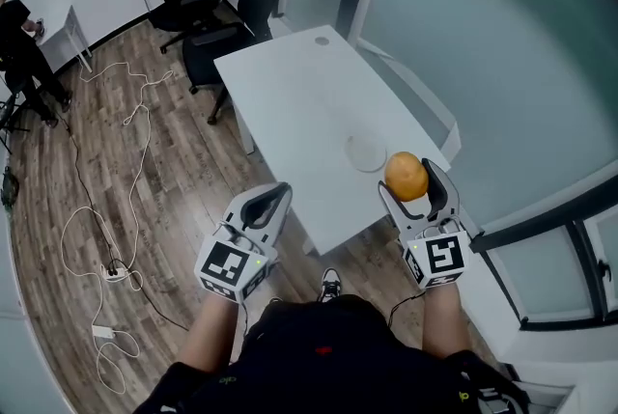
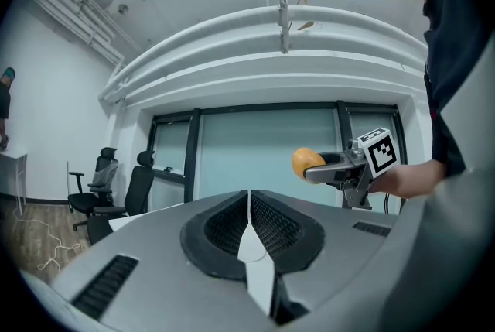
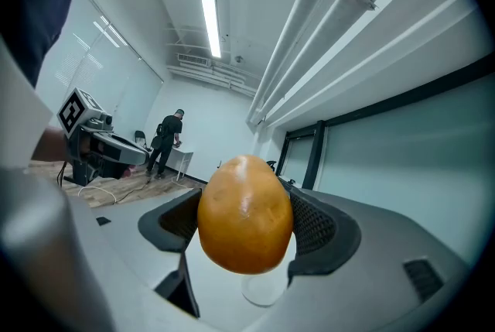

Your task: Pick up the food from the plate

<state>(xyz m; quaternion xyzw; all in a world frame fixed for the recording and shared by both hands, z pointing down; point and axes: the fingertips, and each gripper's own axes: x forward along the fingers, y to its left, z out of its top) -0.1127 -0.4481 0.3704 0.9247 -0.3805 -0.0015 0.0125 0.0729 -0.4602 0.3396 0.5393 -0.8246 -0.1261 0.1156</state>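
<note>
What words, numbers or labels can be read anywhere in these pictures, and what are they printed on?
No readable words, brands or numbers in any view.
Left tongs: a black-and-white square marker pattern on the cube, no letters.
Right tongs, shut on the orange food: the same kind of marker pattern, no letters.
Person's dark top: tiny coloured marks, too small to read.

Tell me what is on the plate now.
Nothing visible: the plate looks bare on the white table. The orange food, held in the right claw, hides one edge.
</note>
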